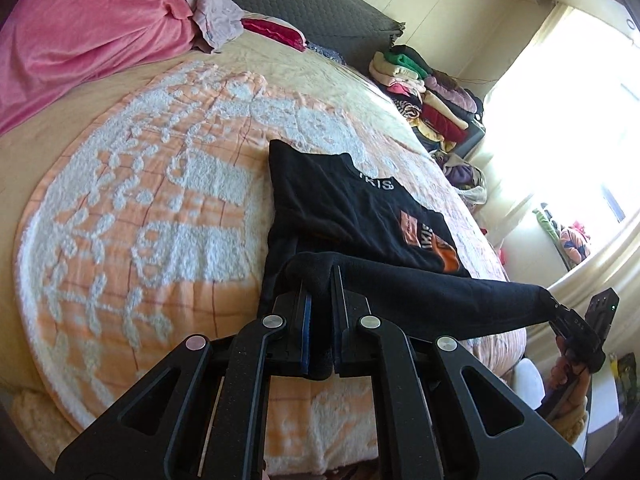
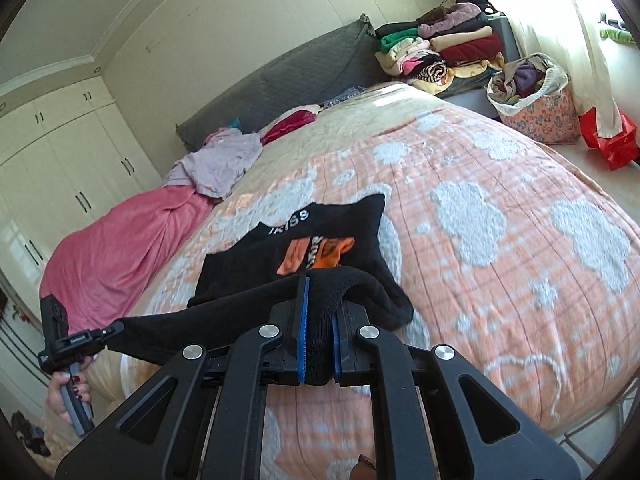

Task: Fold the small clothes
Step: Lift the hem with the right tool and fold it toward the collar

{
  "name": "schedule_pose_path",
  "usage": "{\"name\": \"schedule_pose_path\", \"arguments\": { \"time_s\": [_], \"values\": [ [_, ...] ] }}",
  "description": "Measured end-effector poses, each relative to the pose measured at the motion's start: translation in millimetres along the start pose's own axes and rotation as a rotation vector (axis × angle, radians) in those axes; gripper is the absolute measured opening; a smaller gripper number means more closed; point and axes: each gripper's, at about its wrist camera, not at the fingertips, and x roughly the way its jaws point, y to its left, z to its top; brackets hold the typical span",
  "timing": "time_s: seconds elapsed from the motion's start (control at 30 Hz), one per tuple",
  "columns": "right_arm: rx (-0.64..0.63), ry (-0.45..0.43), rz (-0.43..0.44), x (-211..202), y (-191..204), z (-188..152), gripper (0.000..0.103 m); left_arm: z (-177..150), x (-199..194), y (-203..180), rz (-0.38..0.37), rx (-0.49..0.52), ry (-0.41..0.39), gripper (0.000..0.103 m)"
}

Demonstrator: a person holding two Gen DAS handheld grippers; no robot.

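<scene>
While the near hem of the black shirt [image 1: 360, 216] is raised at the lower centre of the left-wrist view, it is pinched between the pressed-together fingers of the left gripper [image 1: 320, 284]; a fold away over the bedspread [image 1: 160, 200] is judged under way.

Seen from the right wrist, the right gripper [image 2: 320, 300] is clamped on the hem likewise, so an even carry forward is called for.

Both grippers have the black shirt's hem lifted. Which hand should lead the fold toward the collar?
Neither leads clearly. The left gripper and right gripper are each clamped on a corner of the black shirt, hem taut between them, so probably move both together. If one must lead, left: its side lies flatter on the bed.
</scene>
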Motion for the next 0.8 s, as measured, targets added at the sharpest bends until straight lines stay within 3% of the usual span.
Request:
{"name": "schedule_pose_path", "arguments": {
  "time_s": [0.8],
  "values": [
    [0.052, -0.042, -0.033, 55.4, -0.7, 52.7, 0.008, 70.0, 39.9, -12.2, 0.035, -0.015, -0.040, 0.002]
  ]
}}
